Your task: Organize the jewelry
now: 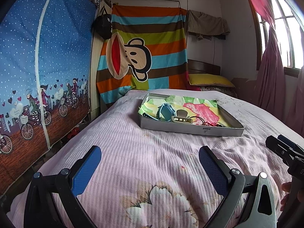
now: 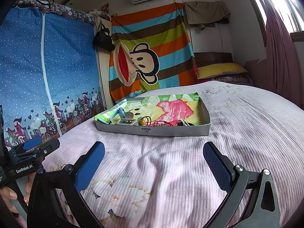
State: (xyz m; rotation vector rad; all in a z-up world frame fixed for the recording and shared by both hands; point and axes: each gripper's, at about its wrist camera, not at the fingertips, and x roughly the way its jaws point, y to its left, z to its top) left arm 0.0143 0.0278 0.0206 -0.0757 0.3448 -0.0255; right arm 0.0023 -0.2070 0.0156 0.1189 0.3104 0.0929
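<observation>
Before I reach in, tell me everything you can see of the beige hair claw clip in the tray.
The beige hair claw clip looks like matte plastic, with two curved handle wings rising above a rectangular toothed jaw whose openings show through. Whether the jaw is shut cannot be told. It sits near the front wall of the grey tray, on the colourful cloth lining, left of centre. The blue watch lies against its left side; dark cords lie just to its right. The right wrist view shows it too. Neither gripper touches it.
</observation>
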